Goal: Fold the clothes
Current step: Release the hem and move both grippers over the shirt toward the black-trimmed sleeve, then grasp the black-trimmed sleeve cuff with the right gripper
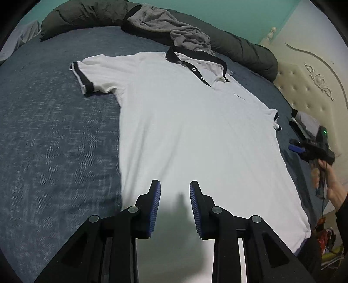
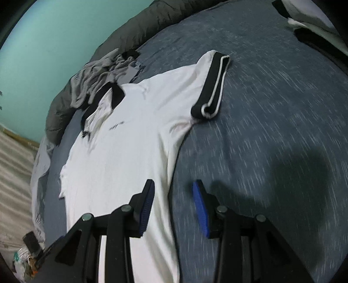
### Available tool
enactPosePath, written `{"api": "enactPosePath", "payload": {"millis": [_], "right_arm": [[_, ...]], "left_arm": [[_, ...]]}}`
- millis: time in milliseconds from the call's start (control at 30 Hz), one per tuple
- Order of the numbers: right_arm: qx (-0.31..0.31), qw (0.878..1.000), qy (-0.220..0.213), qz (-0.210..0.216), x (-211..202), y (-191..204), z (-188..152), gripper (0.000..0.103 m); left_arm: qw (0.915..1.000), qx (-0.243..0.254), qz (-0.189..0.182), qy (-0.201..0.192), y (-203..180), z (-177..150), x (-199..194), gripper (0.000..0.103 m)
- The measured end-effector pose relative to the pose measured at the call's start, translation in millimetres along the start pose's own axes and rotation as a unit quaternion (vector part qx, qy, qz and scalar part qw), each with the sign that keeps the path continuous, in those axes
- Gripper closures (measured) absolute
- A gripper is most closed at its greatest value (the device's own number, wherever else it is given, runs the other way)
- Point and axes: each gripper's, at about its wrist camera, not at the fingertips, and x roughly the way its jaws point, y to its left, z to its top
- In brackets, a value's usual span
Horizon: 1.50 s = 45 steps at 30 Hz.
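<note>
The bed [image 1: 54, 135], covered in a mottled blue-grey sheet, fills both views, with a dark green duvet [image 1: 87, 17] rolled along its far edge and a padded cream headboard [image 1: 304, 87] at the right. On the sheet lies the white polo shirt [image 1: 184, 130], spread flat and face up, collar far, hem near, both short sleeves out to the sides. Nothing of it is turned over on itself that these views show, so it lies unfolded. Behind its collar a crumpled grey garment [image 1: 174, 28] is heaped against the duvet, and a further dark-and-white garment [image 2: 304, 24] sits at the far right of the bed.

The left gripper [image 1: 175, 185] hovers over the near middle of the shirt, above the hem area, its 2 blue-padded fingers apart with nothing between them. The right gripper [image 2: 174, 187] hangs over the shirt's right side edge, 1 finger above white cloth and the other above bare sheet, likewise spread and empty. The right-wrist view is streaked with motion blur.

My reading is that the step in hand is getting a hold on the spread shirt for a fold. That calls for each gripper to come down and pinch cloth at an edge, the right one on the side seam it straddles, lifting only the shirt layers and not the sheet below. Which fold is meant cannot be told.
</note>
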Motion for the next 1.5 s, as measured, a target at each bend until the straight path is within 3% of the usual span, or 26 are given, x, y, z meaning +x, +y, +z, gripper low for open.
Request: {"api": "enactPosePath", "payload": {"millis": [233,300,400,500,667,967,1100,1233,1333,1400,1500], "right_arm": [[0.031,0.999,0.0,0.008,33.0,-11.4,21.1,0.069],[0.034,0.999,0.001,0.011,40.1,-14.3,23.3,0.087],[0.038,0.999,-0.004,0.02,42.6,-17.3,24.1,0.101],[0.029,0.999,-0.016,0.025,39.6,-15.3,26.2,0.102],[0.029,0.998,-0.049,-0.006,30.9,-18.3,34.6,0.102],[0.0,0.999,-0.03,-0.041,46.9,-16.7,33.5,0.102],[0.029,0.999,-0.023,-0.009,41.3,-28.5,33.3,0.1],[0.041,0.998,-0.037,-0.009,26.7,-36.5,32.4,0.094],[0.059,0.996,-0.06,0.0,14.0,-45.8,33.7,0.082],[0.076,0.994,-0.078,0.007,7.8,-51.9,36.9,0.065],[0.1,0.991,-0.085,0.011,6.9,-58.2,42.3,0.062]], "left_arm": [[0.9998,0.018,-0.007,0.006,-9.2,-4.0,21.1,0.072],[0.9998,0.019,-0.009,0.008,-10.4,-5.4,23.6,0.072],[0.9996,0.02,-0.013,0.012,-11.7,-6.8,27.7,0.072],[0.9996,0.022,-0.01,0.018,-11.3,-8.2,32.4,0.072],[0.9994,0.025,-0.01,0.024,-12.6,-9.4,35.7,0.072],[0.9991,0.026,-0.005,0.033,-10.1,-12.8,41.1,0.072],[0.9991,0.027,-0.005,0.033,-9.9,-12.2,40.9,0.072],[0.9991,0.027,-0.005,0.032,-10.0,-11.7,40.2,0.072],[0.9991,0.026,-0.005,0.032,-10.1,-11.3,39.7,0.072],[0.9992,0.026,-0.005,0.031,-10.0,-10.9,39.3,0.072],[0.9992,0.025,-0.005,0.03,-9.3,-9.9,39.1,0.072]]}}
